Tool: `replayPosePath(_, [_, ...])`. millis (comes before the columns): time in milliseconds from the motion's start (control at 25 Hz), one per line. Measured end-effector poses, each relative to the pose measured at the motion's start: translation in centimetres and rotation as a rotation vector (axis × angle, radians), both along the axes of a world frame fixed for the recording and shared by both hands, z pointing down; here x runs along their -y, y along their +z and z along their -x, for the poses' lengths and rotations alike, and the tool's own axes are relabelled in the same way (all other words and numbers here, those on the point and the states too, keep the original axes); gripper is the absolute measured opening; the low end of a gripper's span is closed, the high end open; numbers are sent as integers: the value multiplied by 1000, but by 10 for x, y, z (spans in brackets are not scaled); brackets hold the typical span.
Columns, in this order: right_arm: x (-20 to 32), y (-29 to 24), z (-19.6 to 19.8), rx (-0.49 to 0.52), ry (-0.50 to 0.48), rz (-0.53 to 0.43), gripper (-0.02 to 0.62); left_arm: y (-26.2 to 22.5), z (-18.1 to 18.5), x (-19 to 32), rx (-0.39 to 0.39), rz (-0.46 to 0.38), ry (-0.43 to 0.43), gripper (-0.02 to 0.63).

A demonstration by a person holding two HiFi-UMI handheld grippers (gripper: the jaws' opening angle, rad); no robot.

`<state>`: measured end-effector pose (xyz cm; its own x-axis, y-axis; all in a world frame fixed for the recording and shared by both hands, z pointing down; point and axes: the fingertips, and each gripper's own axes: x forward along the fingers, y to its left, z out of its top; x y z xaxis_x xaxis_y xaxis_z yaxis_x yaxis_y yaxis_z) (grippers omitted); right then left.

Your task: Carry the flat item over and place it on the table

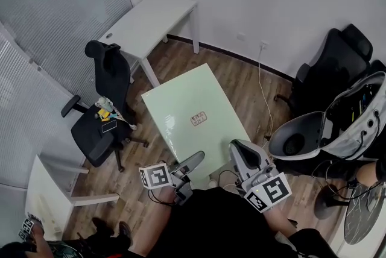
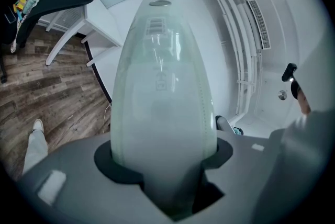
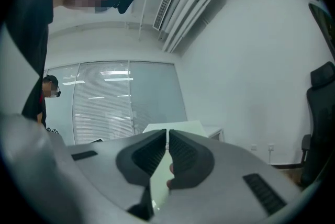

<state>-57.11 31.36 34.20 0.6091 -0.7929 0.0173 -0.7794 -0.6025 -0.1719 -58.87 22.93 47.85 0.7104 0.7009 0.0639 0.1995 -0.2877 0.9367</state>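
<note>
Pale-green flat panel (image 1: 193, 100) — carried in the air above the wood floor (image 1: 247, 79), well apart from the white counter (image 1: 154, 22). Left tongs (image 2: 166, 157): jaws partly spread, clamped on the panel's near corner, which wedges between them. Right tongs (image 3: 167, 136): jaws almost together, pinching the panel's thin edge — seen edge-on. Black office chair (image 1: 102, 112) stands beside it.

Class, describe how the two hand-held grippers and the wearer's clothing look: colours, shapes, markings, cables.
Both the left gripper and right gripper have light grey bodies. Each carries a white cube with black square markers. The jaws taper to dark ribbed pads. A thin dark cable loops between them. The person wears a black top.
</note>
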Motion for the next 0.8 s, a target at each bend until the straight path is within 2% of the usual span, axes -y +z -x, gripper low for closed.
replayPosePath(360, [10, 12, -47, 35, -7, 14, 0, 12, -53, 10, 27, 19, 0, 281])
replayPosePath(600, [29, 19, -106, 79, -1, 16, 0, 20, -104, 30, 68, 28, -19, 281])
replayPosePath(800, [57, 20, -156, 63, -48, 50, 0, 22, -160, 49, 42, 29, -27, 281])
